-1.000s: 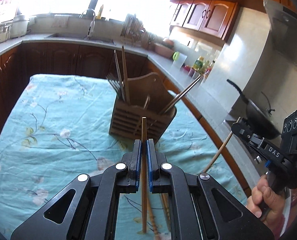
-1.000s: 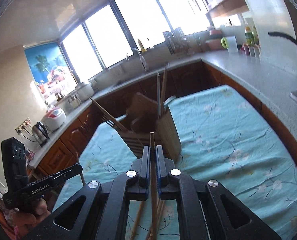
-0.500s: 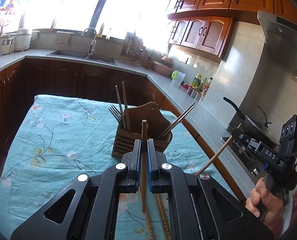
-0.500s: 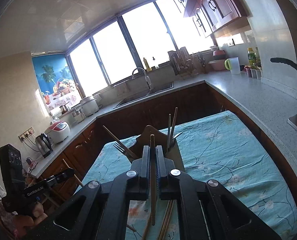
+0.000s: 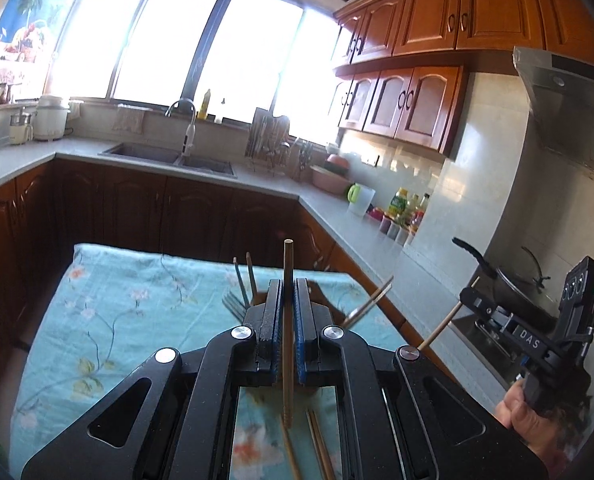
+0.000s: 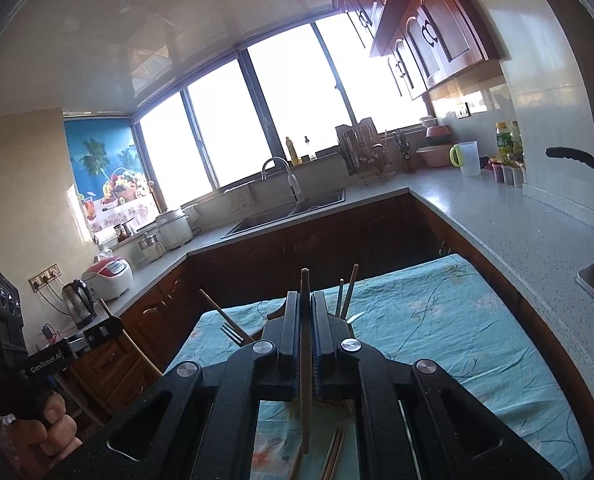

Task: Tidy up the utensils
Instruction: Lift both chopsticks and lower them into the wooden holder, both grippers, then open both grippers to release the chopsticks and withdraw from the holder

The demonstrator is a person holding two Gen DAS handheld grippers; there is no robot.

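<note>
1. Kitchen with brown cabinets, bright windows, grey counters; worktop [image 5: 109,320] covered in a turquoise floral cloth.
2. Left hand-held gripper [image 5: 288,320]: jaws pressed together, pinching one wooden chopstick [image 5: 288,264] upright, tip standing above the pads, tail hanging below them.
3. Right hand-held gripper [image 6: 305,332]: same posture, pinching a second chopstick [image 6: 305,280], also upright.
4. Utensil holder: just beyond each gripper's fingers and almost wholly hidden by them. Only its contents show: fork tines [image 5: 233,304], two sticks [image 5: 245,276], and a leaning metal handle [image 5: 371,300] to the right of the left gripper.
5. Loose chopsticks [image 5: 317,444] lie on the cloth beneath the left gripper; not yet sorted.
6. Judged step: both sticks are carried above the worktop, ready to be dropped into the holder.
7. Risks:
   - Holder is masked by the fingers, so a stick may be aimed blind and miss its slot.
   - A thin stick held at one point could pivot between the pads and tilt.
   - Two grippers converging on one holder could knock each other or the leaning handle.
8. Writing: "DAS" [image 5: 531,342] on the right gripper's body; "GenRobot.AI" [image 6: 47,363] on the left gripper's body. Bottle labels on the counter are too small to read.
</note>
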